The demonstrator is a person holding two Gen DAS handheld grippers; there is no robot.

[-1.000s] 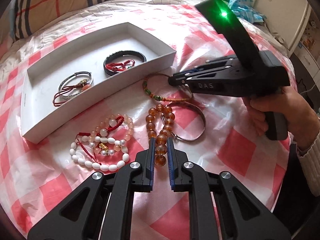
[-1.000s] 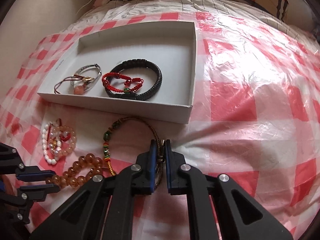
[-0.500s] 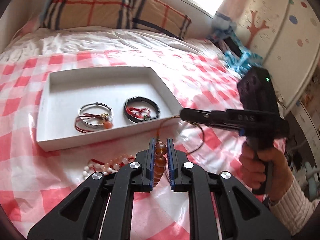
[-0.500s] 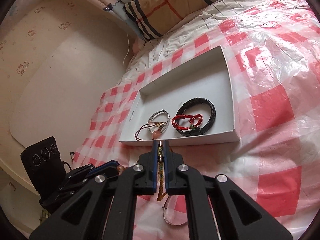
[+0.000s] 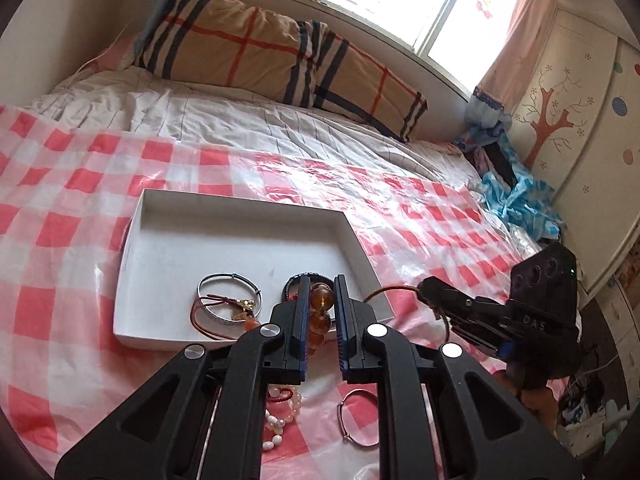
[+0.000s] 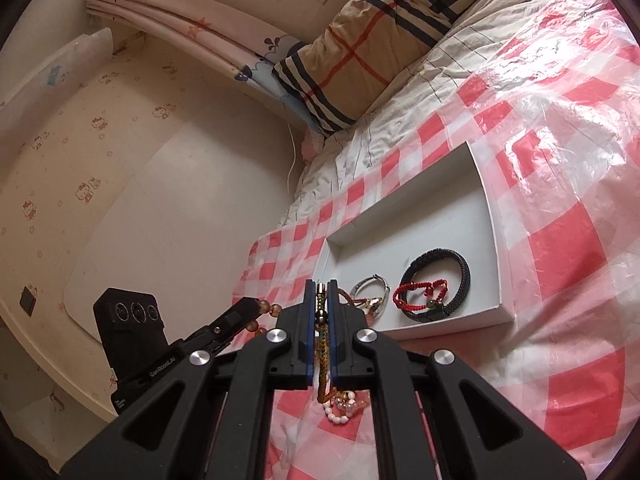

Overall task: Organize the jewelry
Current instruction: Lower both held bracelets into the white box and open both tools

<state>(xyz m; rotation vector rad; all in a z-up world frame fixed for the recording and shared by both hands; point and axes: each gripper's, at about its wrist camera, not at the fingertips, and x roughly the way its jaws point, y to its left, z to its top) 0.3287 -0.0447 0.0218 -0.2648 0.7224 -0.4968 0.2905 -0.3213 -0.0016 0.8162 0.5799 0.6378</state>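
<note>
My left gripper [image 5: 321, 280] is shut on an amber bead bracelet [image 5: 320, 312] and holds it in the air near the front edge of the white tray [image 5: 248, 208]. My right gripper [image 6: 321, 286] is shut on a braided cord bracelet [image 6: 322, 344], also lifted; it shows in the left wrist view [image 5: 426, 290] just right of the tray. The tray holds a silver bangle [image 5: 230, 294] with a red cord, and a black bracelet [image 6: 436, 286] with a red cord bracelet [image 6: 420, 296]. A white and pink bead bracelet [image 5: 280, 420] and a thin metal bangle [image 5: 358, 420] lie on the cloth.
The tray rests on a red-and-white checked plastic cloth [image 5: 60, 240] spread over a bed. A plaid pillow [image 5: 260, 52] lies at the back. A blue cloth heap [image 5: 516, 200] and a wardrobe [image 5: 592, 128] stand at the right.
Both grippers have risen from the cloth, each carrying its bracelet. The views have tilted up toward the pillow and window. The white beads and the metal bangle stayed on the cloth.
</note>
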